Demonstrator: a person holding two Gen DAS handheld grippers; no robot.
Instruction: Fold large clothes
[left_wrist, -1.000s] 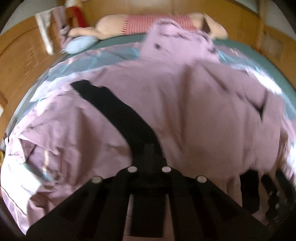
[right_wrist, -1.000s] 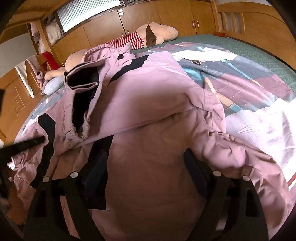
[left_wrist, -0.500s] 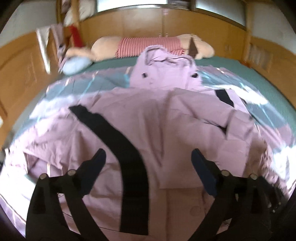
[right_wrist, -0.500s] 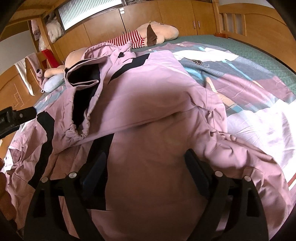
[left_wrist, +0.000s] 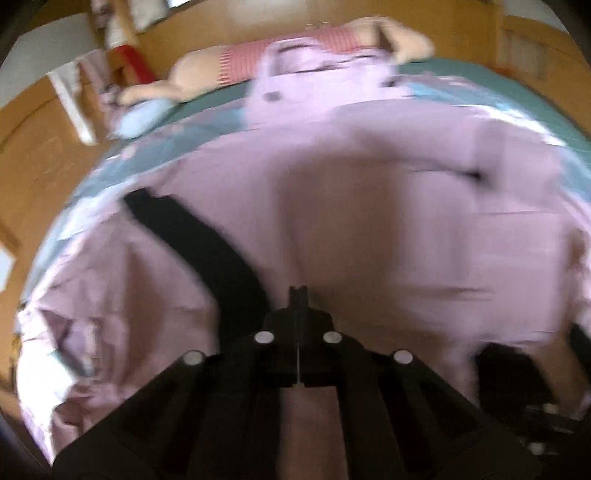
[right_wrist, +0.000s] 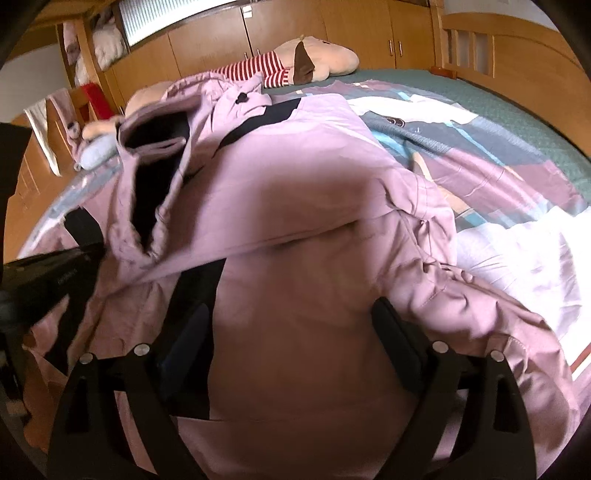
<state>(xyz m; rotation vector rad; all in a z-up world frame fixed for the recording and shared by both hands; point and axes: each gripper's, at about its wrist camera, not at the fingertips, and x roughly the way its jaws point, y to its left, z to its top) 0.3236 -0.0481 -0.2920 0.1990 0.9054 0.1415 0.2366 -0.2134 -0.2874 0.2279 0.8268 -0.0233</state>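
Note:
A large pink jacket (left_wrist: 388, 229) with black stripes lies spread on the bed, hood toward the headboard. It also fills the right wrist view (right_wrist: 295, 229), where one sleeve with a black lining (right_wrist: 147, 177) is folded across the body. My left gripper (left_wrist: 297, 295) is shut, its tips over the jacket near a black stripe (left_wrist: 207, 247); the view is blurred and I cannot tell whether cloth is pinched. My right gripper (right_wrist: 291, 325) is open, its fingers (right_wrist: 391, 332) spread over the jacket's lower part. The left gripper shows at the left edge of the right wrist view (right_wrist: 48, 273).
A patterned bedsheet (right_wrist: 498, 155) covers the bed to the right of the jacket. A plush toy in a striped shirt (right_wrist: 295, 66) lies at the headboard. Wooden cabinets (right_wrist: 332, 26) line the back and a wooden bed rail (right_wrist: 498, 55) the right.
My left gripper opened half a second ago and has now shut again, moving over the jacket. My right gripper stays open and nearly still.

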